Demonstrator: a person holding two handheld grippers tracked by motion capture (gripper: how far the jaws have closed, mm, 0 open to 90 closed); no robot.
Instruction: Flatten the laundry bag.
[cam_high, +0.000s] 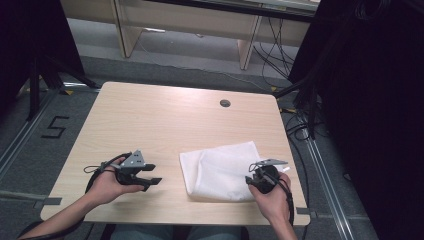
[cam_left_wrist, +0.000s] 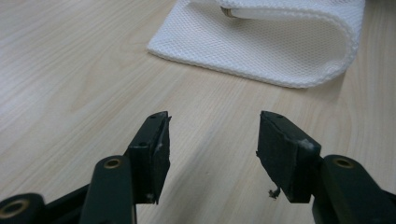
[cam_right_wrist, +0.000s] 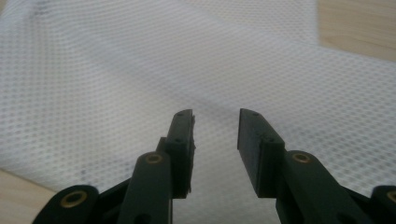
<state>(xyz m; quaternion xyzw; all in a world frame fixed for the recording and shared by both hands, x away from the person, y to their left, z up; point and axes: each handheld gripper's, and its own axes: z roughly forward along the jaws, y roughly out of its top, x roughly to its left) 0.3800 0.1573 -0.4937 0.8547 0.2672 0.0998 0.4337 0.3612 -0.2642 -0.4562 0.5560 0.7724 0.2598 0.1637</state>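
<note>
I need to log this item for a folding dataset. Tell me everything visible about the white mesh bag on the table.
The white mesh bag is a soft fabric pouch of fine netted weave with a stitched edge. It lies flat, folded over on itself, on the near right part of the wooden table. A small metal piece, perhaps a zip pull, peeks from the fold in the left gripper view. The right gripper hovers over it with jaws open, nothing between them; whether they touch the fabric is unclear.

Looks like a lab/recording room: bare wood desk (cam_high: 165, 115) w/ cable hole (cam_high: 225, 103), black curtains (cam_high: 380, 100), loose cables (cam_high: 280, 45), taped floor number (cam_high: 54, 127), floor rails (cam_high: 325, 175).
</note>
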